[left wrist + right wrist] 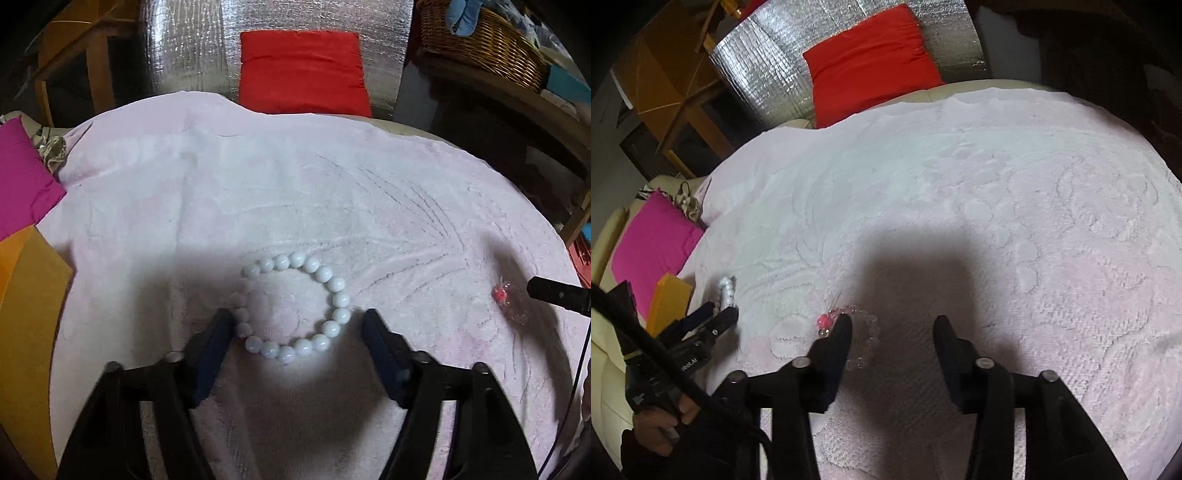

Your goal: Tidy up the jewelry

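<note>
A white bead bracelet (293, 308) lies flat on the pale pink towel (295, 184). My left gripper (297, 319) is open, its fingers on either side of the bracelet's near half. A clear bead bracelet with one pink bead (849, 336) lies on the towel in the right wrist view; it also shows in the left wrist view (508, 301). My right gripper (892, 323) is open, its left finger (838, 339) over the clear bracelet. The white bracelet (727, 291) and the left gripper (711, 317) show at the left of the right wrist view.
A red cushion (301, 72) and silver foil sheet (192, 48) lie beyond the towel. A magenta cushion (22, 177) and an orange box (29, 295) sit at the left. A wicker basket (480, 40) stands back right.
</note>
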{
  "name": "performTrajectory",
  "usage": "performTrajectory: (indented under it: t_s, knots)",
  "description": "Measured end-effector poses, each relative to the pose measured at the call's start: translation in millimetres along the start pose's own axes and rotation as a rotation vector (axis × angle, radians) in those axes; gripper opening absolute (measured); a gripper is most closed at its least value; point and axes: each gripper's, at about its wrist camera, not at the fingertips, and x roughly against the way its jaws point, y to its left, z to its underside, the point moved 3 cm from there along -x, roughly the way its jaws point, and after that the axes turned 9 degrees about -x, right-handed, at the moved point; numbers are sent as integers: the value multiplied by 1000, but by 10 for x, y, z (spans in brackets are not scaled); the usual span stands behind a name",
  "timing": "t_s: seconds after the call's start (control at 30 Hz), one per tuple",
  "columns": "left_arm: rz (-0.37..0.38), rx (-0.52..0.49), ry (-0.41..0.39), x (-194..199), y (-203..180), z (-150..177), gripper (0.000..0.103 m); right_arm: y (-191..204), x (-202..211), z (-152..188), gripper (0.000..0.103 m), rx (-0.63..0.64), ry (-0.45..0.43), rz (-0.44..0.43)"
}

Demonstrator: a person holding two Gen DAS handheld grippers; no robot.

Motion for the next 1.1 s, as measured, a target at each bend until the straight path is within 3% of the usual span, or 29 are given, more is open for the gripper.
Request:
performTrajectory:
  t_s: [0.17,0.43,0.53,0.6,0.73,0.8,0.97,1.0,1.1]
  knots:
    - [40,-85,5,82,-168,22,41,4,55,24,50,2,-2,5]
    - [179,-280,31,287,-678,201,41,-97,156,-21,50,-45,-23,-10]
    - [170,-316,34,350,-692,235,48,-56,168,-8,50,-28,-29,-13]
    - [137,-313,28,387,-630,242,58,1,152,21,50,-10,-22,-21]
    - [126,-255,-3,455,-465,209,61,182,53,107,61,66,4,-12]
    - [119,-242,-7,457,-434,219,68,286,-26,158,61,118,16,23]
    - [133,-227,19,375,-423,230,68,435,-177,242,62,209,-7,132]
    - [140,-228,26,362,-433,245,68,449,-189,248,61,218,-13,143]
    - [157,-232,57,273,-485,288,68,485,-215,254,47,245,-35,184]
